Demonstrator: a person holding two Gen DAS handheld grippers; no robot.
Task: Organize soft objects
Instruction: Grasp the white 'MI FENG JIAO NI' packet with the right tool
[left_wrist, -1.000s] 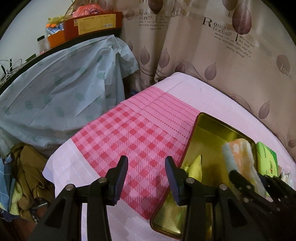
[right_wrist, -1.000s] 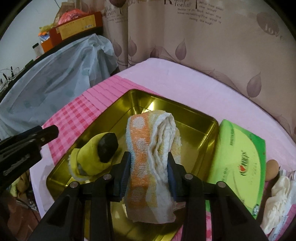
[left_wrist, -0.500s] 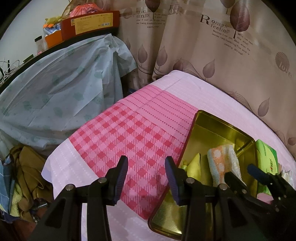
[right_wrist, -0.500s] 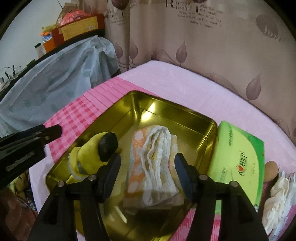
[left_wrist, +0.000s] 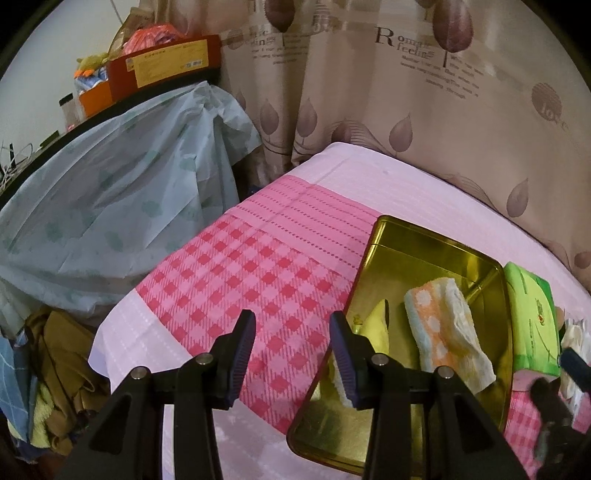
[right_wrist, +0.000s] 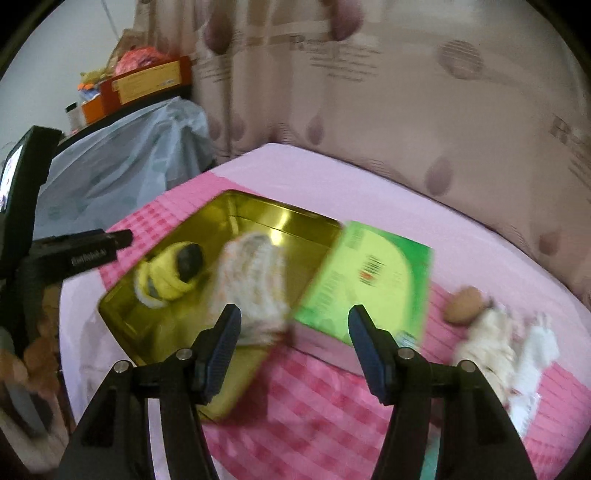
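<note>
Released since a second ago, the orange-and-white towel now lies in the gold tin, just ahead of the right tool, which has drawn back with its jaws apart and nothing between them. Left of the towel in the tin sits a yellow soft toy; a green tissue pack lies ahead to the tool's right. The left tool hangs half open and empty over the pink checked cloth, the tin at its right.
</note>
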